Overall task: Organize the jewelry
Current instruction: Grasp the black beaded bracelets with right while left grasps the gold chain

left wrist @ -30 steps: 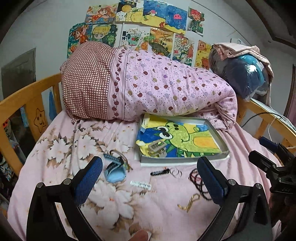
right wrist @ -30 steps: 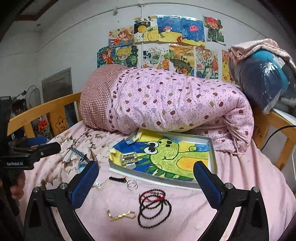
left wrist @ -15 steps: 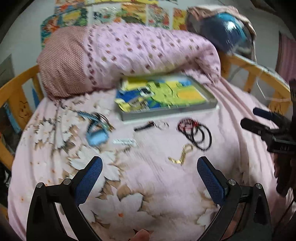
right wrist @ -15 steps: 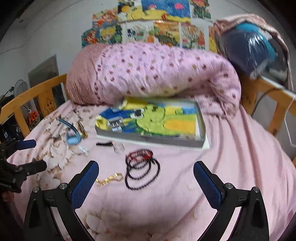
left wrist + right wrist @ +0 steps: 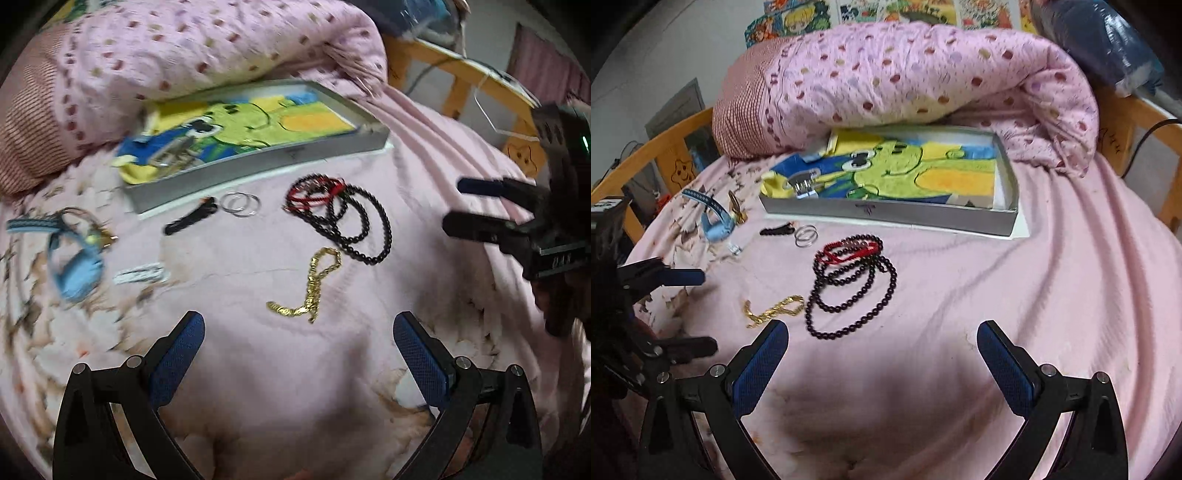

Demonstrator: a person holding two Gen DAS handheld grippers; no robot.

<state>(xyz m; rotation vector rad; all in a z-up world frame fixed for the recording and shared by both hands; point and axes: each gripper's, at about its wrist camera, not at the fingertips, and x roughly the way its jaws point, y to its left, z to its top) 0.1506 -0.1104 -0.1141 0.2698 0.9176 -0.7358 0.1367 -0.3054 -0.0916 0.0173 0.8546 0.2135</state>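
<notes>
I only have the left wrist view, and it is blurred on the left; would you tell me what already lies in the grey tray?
Observer: The right wrist view shows a silver clip on the frog towel, at the left end of the tray.
Operator: Thank you. And the gold thing by the blue strap?
Observer: It looks like a gold hair clip, lying right beside the light blue strap.

On the bed (image 5: 1052,280) a tray (image 5: 886,216) lies in front of the rolled quilt (image 5: 905,81). Before the tray, from left to right, lie a watch (image 5: 716,229), a hair clip (image 5: 776,230), 2 rings (image 5: 806,236) and a bead necklace (image 5: 853,284) — the rings just beside the clip. A chain (image 5: 774,310) lies nearer still, left of the beads.
</notes>
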